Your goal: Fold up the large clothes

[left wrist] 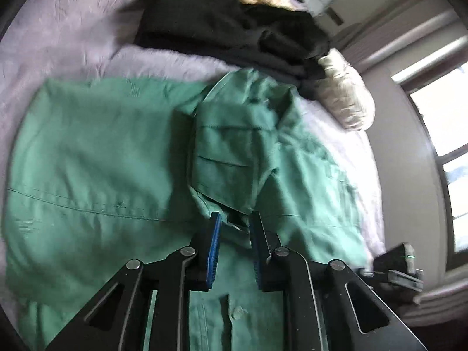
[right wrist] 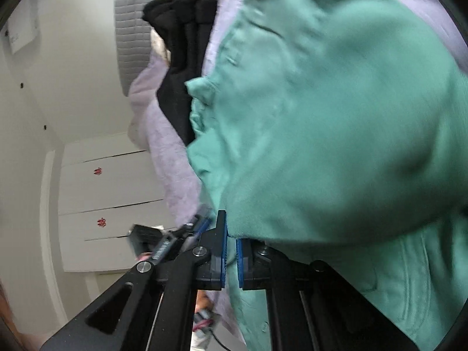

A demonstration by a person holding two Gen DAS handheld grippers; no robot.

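Looking down along the left gripper (left wrist: 234, 219), it's tipped steeply toward a green shirt (left wrist: 96, 158) spread over a pale lilac blanket (left wrist: 73, 29) on the bed. Its two blue-padded fingers (left wrist: 215, 234) sit close together with a small fold of the shirt's cloth, around the collar area, between them; the pads seem to be touching the fabric, so I'd call it a light pinch on the shirt, though blur makes it hard to be sure how firm. One half of the shirt is folded over onto the rest, with a chest pocket showing just past the fingertips.

The right gripper (right wrist: 231, 242) is rolled well over onto its side, so the room looks tipped in its view, and it points only slightly downward. Its jaws are clamped nearly together on an edge of the same green shirt, and the cloth bunches up big and puffy right above the fingers, filling most of that view. The tip of the left gripper shows just to the left of it, near the shirt's edge.

Beyond the shirt, farther up the blanket, there's a pile of black clothes (left wrist: 222, 26), and next to that a cream fluffy thing (left wrist: 346, 93), maybe a pillow, can't tell. White cupboard doors (right wrist: 108, 193) with little red stickers show off the blanket's edge in the right view, and a window (left wrist: 447, 122) in the left one.
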